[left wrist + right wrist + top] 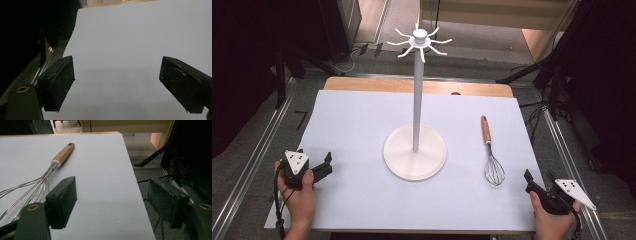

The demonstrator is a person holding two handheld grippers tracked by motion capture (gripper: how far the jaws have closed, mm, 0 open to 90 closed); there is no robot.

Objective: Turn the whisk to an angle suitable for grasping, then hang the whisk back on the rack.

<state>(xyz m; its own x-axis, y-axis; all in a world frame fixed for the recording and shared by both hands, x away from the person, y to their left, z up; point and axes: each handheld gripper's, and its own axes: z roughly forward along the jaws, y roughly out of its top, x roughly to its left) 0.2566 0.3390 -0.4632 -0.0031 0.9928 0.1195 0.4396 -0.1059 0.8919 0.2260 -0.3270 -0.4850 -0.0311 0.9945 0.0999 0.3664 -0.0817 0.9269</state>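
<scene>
Your left gripper point(326, 165) sits at the near left of the white sheet point(362, 125), held in your left hand point(299, 197). In the left gripper view its two black jaws stand wide apart with nothing but bare, matte sheet between them; the pads point(58, 83) look rough and scuffed with pale specks.

Your right gripper point(532, 182) rests at the near right corner in your right hand point(552, 220), its jaws also spread wide and empty. In the right gripper view one jaw hangs over the sheet and the other past the sheet's right edge, above the dark floor.

The whisk point(491, 152) lies flat on the right side of the sheet, just beside your right gripper: a smooth wooden handle pointing far, a white collar, and a balloon of thin shiny wires point(30, 192) toward you.

At the centre stands a white stand point(416, 100): a round, dished base, a slim upright pole, and a crown of curved hooks radiating from the top. It is well apart from both grippers.
</scene>
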